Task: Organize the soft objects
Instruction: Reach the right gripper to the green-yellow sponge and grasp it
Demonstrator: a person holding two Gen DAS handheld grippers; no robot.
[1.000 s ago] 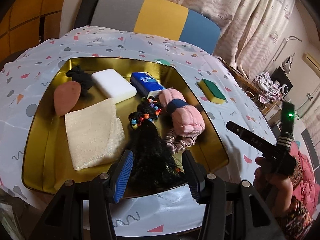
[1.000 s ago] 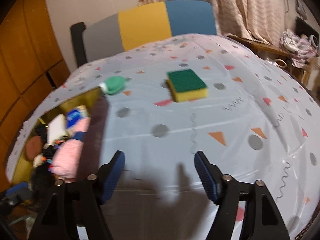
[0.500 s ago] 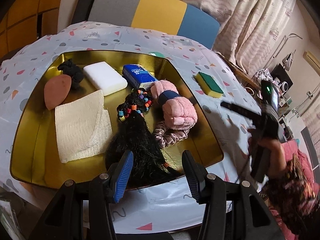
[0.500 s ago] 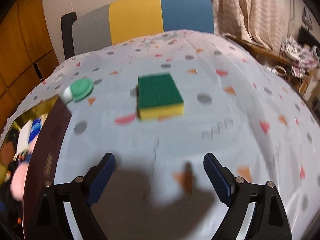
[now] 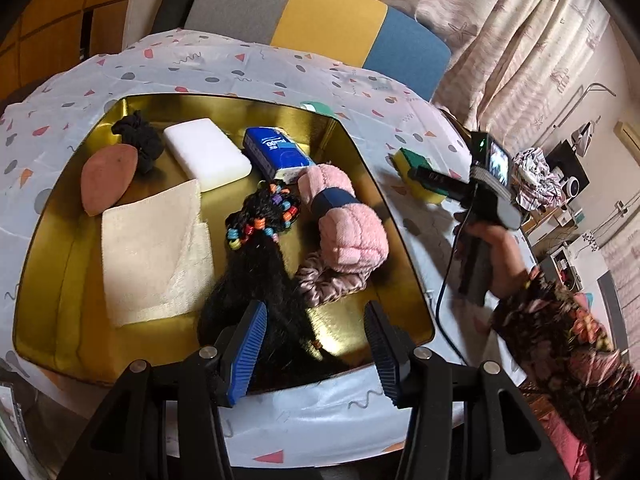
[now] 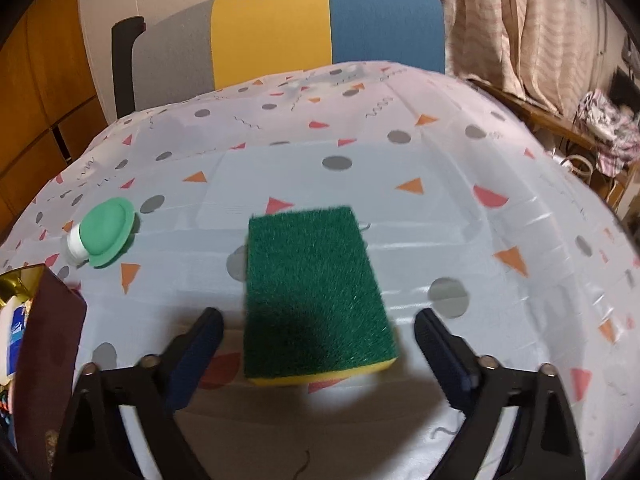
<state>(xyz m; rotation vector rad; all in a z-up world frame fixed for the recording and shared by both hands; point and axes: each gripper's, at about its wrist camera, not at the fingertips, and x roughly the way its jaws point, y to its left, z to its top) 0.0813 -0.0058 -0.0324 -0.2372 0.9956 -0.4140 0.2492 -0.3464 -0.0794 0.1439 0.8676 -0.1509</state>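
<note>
Beside the gold tray (image 5: pixel 352 136), on the tablecloth, the green-and-yellow sponge (image 6: pixel 316 292) has been closed in on by the right gripper (image 6: pixel 316 356); its jaws are closing either side, not yet touching. A grasp seems imminent. The left gripper (image 5: pixel 316 344) is held open over the black hairpiece (image 5: pixel 256 276) inside the tray.

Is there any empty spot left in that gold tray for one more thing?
Yes: the tray's near right corner, below the pink scrunchie, and the strip left of the towel. The middle, around the black wig and pink plush, is crowded.
</note>
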